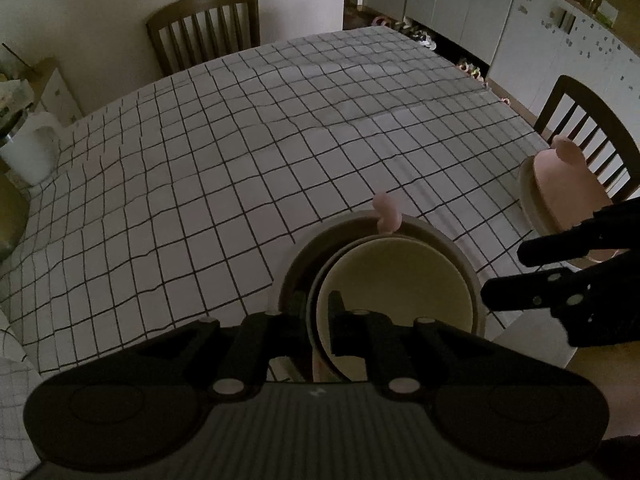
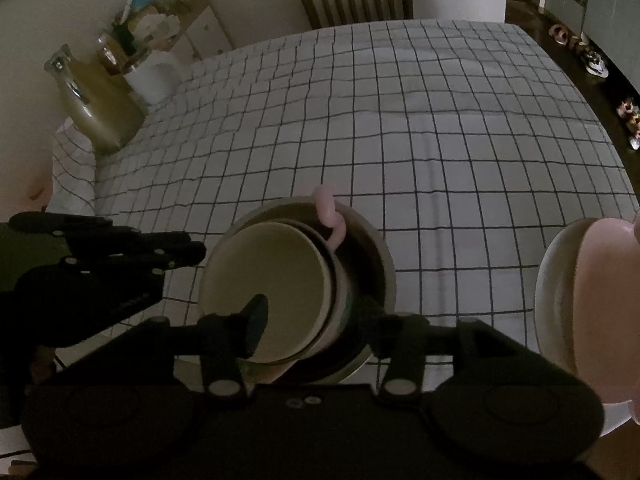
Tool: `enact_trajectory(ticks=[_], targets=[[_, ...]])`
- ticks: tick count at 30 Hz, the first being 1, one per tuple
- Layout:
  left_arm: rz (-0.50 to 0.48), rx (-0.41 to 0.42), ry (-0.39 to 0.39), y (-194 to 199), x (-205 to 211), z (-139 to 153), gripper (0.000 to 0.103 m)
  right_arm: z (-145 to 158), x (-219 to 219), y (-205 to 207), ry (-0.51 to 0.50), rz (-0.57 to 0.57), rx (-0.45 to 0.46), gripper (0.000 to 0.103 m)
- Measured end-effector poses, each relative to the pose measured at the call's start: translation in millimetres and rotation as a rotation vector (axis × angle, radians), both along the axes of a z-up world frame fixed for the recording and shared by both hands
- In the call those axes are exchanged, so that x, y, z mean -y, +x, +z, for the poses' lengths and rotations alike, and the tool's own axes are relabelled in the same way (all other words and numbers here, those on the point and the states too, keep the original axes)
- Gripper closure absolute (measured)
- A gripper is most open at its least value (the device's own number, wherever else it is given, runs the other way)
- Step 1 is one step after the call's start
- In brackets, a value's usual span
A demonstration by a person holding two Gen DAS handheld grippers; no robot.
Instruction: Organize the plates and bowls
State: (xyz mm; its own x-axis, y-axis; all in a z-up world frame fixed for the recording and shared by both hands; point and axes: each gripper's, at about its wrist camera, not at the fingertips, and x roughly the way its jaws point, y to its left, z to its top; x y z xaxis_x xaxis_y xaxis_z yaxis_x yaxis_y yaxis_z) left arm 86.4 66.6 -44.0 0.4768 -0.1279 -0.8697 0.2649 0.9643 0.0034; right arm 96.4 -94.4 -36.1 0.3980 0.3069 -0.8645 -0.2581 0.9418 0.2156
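Note:
A cream bowl [image 1: 392, 280] sits tilted inside a larger grey bowl [image 1: 436, 240] near the table's front edge, with a pink eared piece [image 1: 386, 212] at the far rim. My left gripper [image 1: 316, 308] straddles the cream bowl's near rim, one finger inside, one outside. In the right wrist view my right gripper [image 2: 316, 320] spans the same cream bowl [image 2: 272, 276] in the grey bowl [image 2: 372, 248], its fingers wide apart. The right gripper also shows in the left wrist view [image 1: 516, 276], the left gripper in the right wrist view [image 2: 192, 250].
A pink eared bowl [image 1: 568, 184] rests on a cream plate [image 1: 528, 196] at the right edge, also shown in the right wrist view [image 2: 600, 280]. A checked tablecloth [image 1: 240, 140] covers the table. Chairs [image 1: 208, 24] stand at the far side and right. A metal kettle [image 2: 92, 108] and white jug [image 2: 152, 80] stand far left.

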Motion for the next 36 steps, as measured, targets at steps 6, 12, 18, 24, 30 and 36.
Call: enact_trajectory(ticks=[6, 12, 18, 24, 30, 36], targets=[[0.046, 0.009, 0.008, 2, -13, 0, 0.067, 3, 13, -4, 0.020, -0.015, 0.021, 0.036], [0.093, 0.039, -0.005, 9, -34, -2, 0.035, -4, 20, -8, 0.002, -0.025, 0.029, 0.027], [0.076, -0.014, -0.042, 31, -57, -29, 0.035, -21, 28, -12, -0.019, -0.036, 0.033, 0.022], [0.016, -0.073, -0.056, 39, -65, -55, 0.035, -46, 35, -10, -0.030, -0.069, -0.019, 0.025], [-0.010, -0.110, -0.062, 46, -63, -69, 0.036, -65, 34, -9, -0.037, -0.083, -0.055, 0.030], [-0.031, -0.132, -0.061, 55, -57, -77, 0.041, -74, 33, -5, -0.038, -0.112, -0.070, 0.039]])
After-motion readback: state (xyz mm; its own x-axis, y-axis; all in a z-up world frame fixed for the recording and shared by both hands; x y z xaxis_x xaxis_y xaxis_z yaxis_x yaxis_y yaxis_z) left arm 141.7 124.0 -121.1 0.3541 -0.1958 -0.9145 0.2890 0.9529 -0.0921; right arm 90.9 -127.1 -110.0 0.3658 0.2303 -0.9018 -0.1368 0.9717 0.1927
